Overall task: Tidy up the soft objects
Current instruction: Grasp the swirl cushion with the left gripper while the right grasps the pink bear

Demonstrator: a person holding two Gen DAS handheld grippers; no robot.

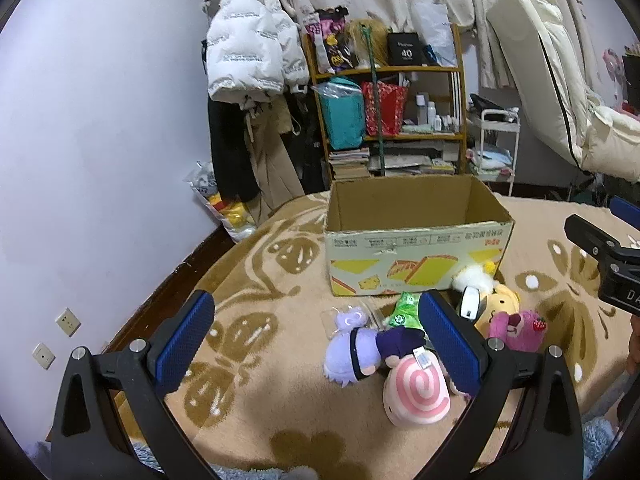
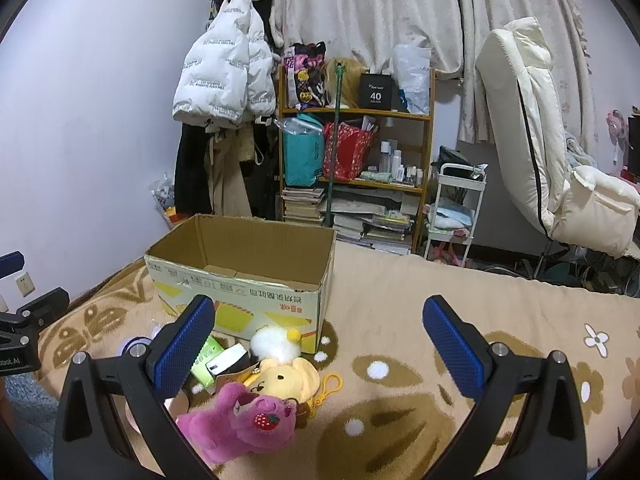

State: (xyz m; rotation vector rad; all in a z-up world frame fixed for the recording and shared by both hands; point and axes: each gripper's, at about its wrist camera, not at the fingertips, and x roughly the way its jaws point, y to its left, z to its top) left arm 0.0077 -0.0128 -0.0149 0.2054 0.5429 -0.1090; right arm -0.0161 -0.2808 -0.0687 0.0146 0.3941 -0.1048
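A tan blanket [image 1: 280,420] with brown leaf shapes fills the lower half of both views. On it, at frame centre in the left view and left of centre in the right view, stands an open box [image 1: 416,256] of cardboard, yellow print on its front; no toy shows inside it. Behind, in the upper middle, a wooden shelf [image 1: 460,92] holds bags and books, a white jacket [image 1: 248,48] hangs to its left, and a cream chair [image 2: 532,132] leans at the upper right.

The soft toys lie in a cluster on the blanket just in front of the box, at lower centre-right of the left view and lower left of the right view. Largest is a pink-spiral plush [image 1: 416,396], nearest the camera in the left view, touching a purple doll [image 1: 352,354]. A magenta bear [image 2: 244,420] with a strawberry on it lies against a yellow plush [image 2: 284,380]. A white pompom toy [image 2: 274,342] rests against the box front. A green packet [image 1: 404,312] lies between the doll and the box.

The left gripper [image 1: 316,340] hovers over the doll, its blue pads spread wide and holding nothing. The right gripper [image 2: 320,344] is likewise wide apart and empty, above the yellow plush and bare blanket.
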